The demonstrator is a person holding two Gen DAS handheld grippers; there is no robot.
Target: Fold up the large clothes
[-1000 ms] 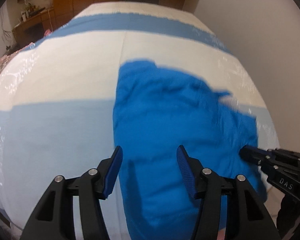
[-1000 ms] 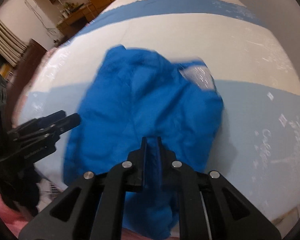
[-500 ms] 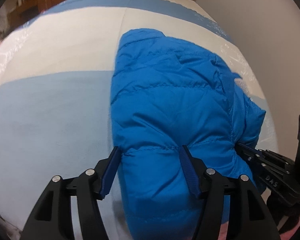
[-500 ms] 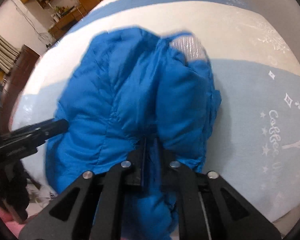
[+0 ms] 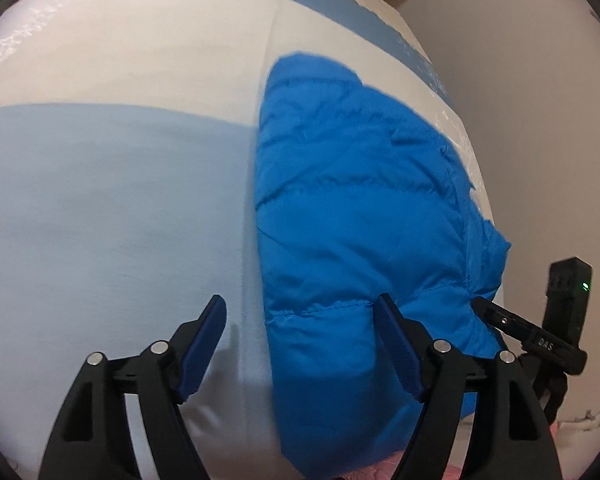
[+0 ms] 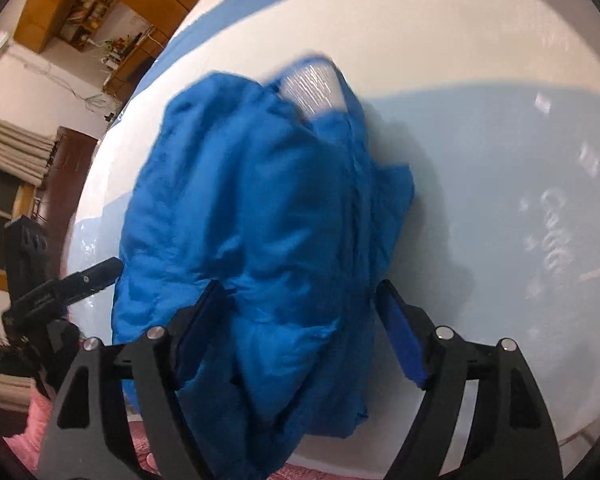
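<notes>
Blue puffy jacket (image 5: 360, 208), bunched at frame centre on the bed (image 5: 100, 184), looks light, soft, slippery; grab its stitched hem, both grippers' fingers (image 6: 400, 320) spread, empty.

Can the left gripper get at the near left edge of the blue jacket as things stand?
Probably yes. The left gripper is open, its right finger over the blue jacket, its left over bare bedspread. Nothing blocks that edge.
</notes>
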